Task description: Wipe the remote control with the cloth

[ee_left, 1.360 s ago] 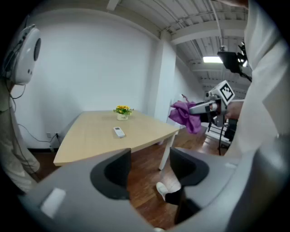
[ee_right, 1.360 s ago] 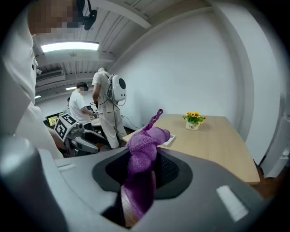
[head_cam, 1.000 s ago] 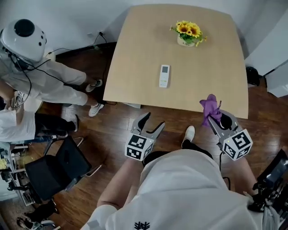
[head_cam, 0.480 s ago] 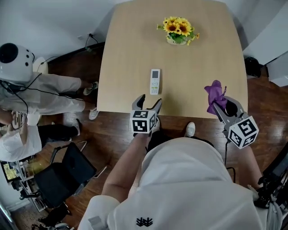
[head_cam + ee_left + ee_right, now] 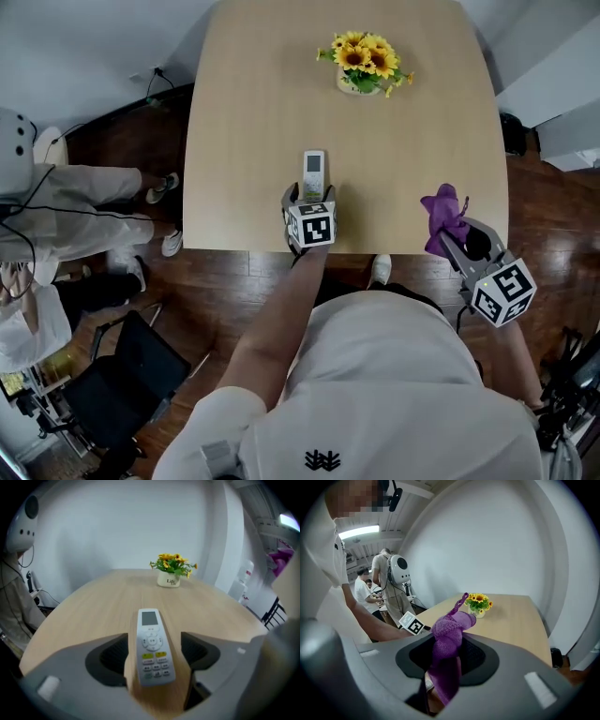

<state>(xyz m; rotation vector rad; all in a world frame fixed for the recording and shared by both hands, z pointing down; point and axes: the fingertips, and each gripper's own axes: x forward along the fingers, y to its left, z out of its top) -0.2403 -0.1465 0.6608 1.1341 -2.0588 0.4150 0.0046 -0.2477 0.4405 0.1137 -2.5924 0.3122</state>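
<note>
A white remote control [image 5: 314, 170] lies on the wooden table [image 5: 244, 131], near its front edge. My left gripper [image 5: 307, 198] is open, and its jaws stand on either side of the remote's [image 5: 152, 645] near end; in the left gripper view [image 5: 154, 654] wood shows between the remote and the right jaw. My right gripper [image 5: 452, 240] hangs over the table's front right edge, shut on a bunched purple cloth [image 5: 443, 217]. The cloth [image 5: 448, 637] stands up out of the jaws in the right gripper view [image 5: 444, 665].
A pot of sunflowers [image 5: 362, 64] stands at the far middle of the table. People in white [image 5: 66, 202] and a black chair [image 5: 122, 370] are on the wooden floor at the left. A white wall lies beyond the table.
My left gripper has moved forward from over the floor to the table's edge, so the remote's near end now lies between its jaws. The right gripper keeps the cloth and has hardly moved.
</note>
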